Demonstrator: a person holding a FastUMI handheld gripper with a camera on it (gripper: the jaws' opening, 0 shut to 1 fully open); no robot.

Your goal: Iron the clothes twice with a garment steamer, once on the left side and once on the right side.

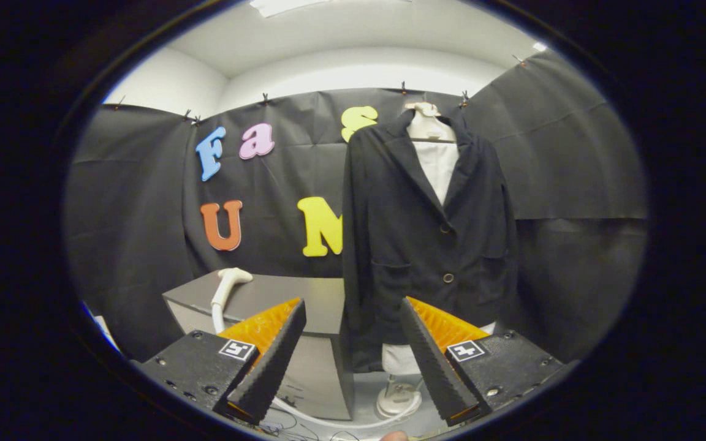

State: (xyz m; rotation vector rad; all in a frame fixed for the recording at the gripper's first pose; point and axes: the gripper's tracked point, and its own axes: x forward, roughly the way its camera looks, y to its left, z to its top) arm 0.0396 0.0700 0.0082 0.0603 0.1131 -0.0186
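Note:
A dark jacket [426, 239] with two buttons hangs on a white mannequin torso [436, 156], well beyond my fingers and slightly right of them. The white steamer head [225, 286] with its hose lies on a grey box [292, 294], beyond my left finger. My gripper [353, 318] is open, its black and orange fingers wide apart with nothing between them. The mannequin's round white foot [397, 398] stands on the floor, low between the fingers.
The white hose [328, 421] runs along the floor from the box toward the mannequin's foot. Thin cables [285, 422] lie on the floor near my left finger. Black cloth walls close the booth on three sides.

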